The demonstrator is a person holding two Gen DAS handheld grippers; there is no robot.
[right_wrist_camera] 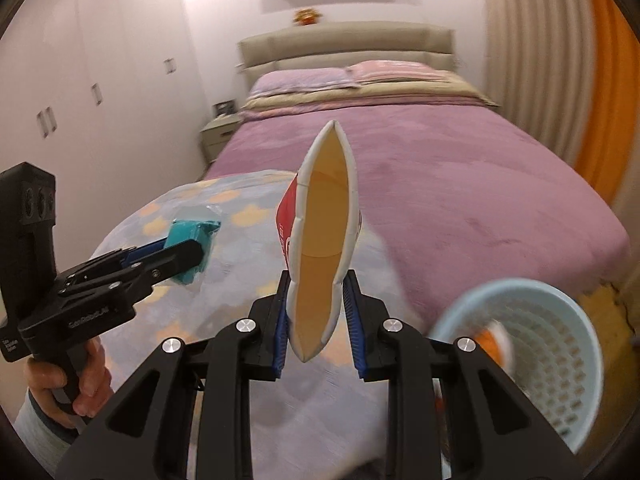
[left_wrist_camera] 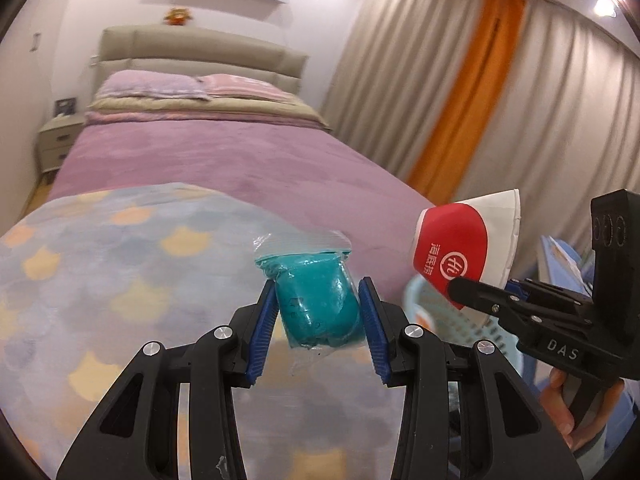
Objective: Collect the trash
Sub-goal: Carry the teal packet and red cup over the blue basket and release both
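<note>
Trash in both of your grippers, held above the foot of the bed (right_wrist_camera: 460, 184). Your left gripper (left_wrist_camera: 318, 312) has its blue pads (left_wrist_camera: 262, 328) pressed against either side of a clear plastic pouch (left_wrist_camera: 316, 304) filled with teal material; the pouch's long axis runs forward along the fingers, its sealed transparent flap pointing away from you toward the headboard (left_wrist_camera: 192, 52). In the right wrist view the same left gripper (right_wrist_camera: 188, 258) appears at the left, the pouch (right_wrist_camera: 192, 236) projecting past its tips over the patterned blanket (right_wrist_camera: 248, 360). Your right gripper (right_wrist_camera: 316, 320) clamps a flattened red-and-white paper cup (right_wrist_camera: 324, 248): the squeezed rim forms a narrow vertical slit, its long axis upright, the mouth opening toward the camera and the tan interior visible. From the left wrist view the cup (left_wrist_camera: 460, 248) lies roughly crosswise to the right gripper (left_wrist_camera: 476, 294), its red printed base end pointing left and the white rim end up and to the right. A pale blue perforated basket (right_wrist_camera: 560, 352) stands beside the bed at lower right, just below your right gripper, with something orange and white inside, blurred.
</note>
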